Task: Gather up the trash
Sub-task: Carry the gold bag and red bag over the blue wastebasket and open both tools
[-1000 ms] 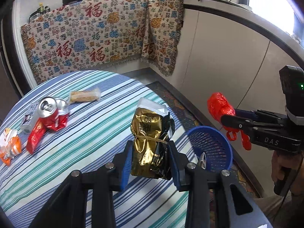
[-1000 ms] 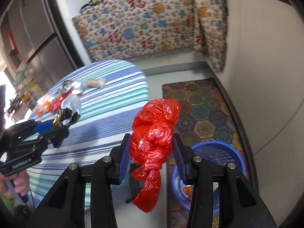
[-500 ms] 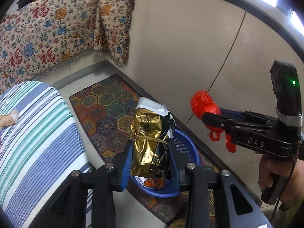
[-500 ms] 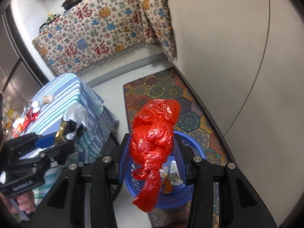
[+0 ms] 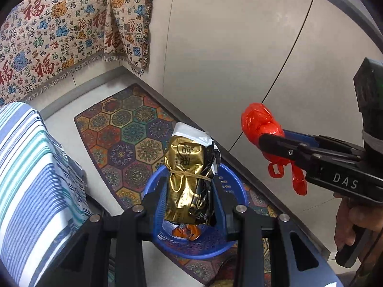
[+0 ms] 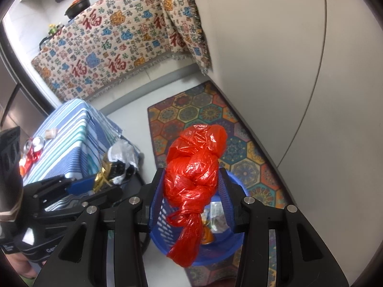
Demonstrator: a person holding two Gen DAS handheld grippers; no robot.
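Hexagon-patterned rug (image 5: 124,129) on grey floor (image 6: 134,105), beside striped tablecloth (image 5: 28,167).

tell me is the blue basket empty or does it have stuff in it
Not empty. Through the blue basket rim, some wrappers already lie at the bottom, one orange, one pale.

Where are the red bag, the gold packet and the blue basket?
red bag (image 6: 195,167), right wrist view, on its crinkled knotted middle.
gold packet (image 5: 185,179), left wrist view, on its gold front at the rubber band.
blue basket (image 5: 198,251), left wrist view, on its near rim.
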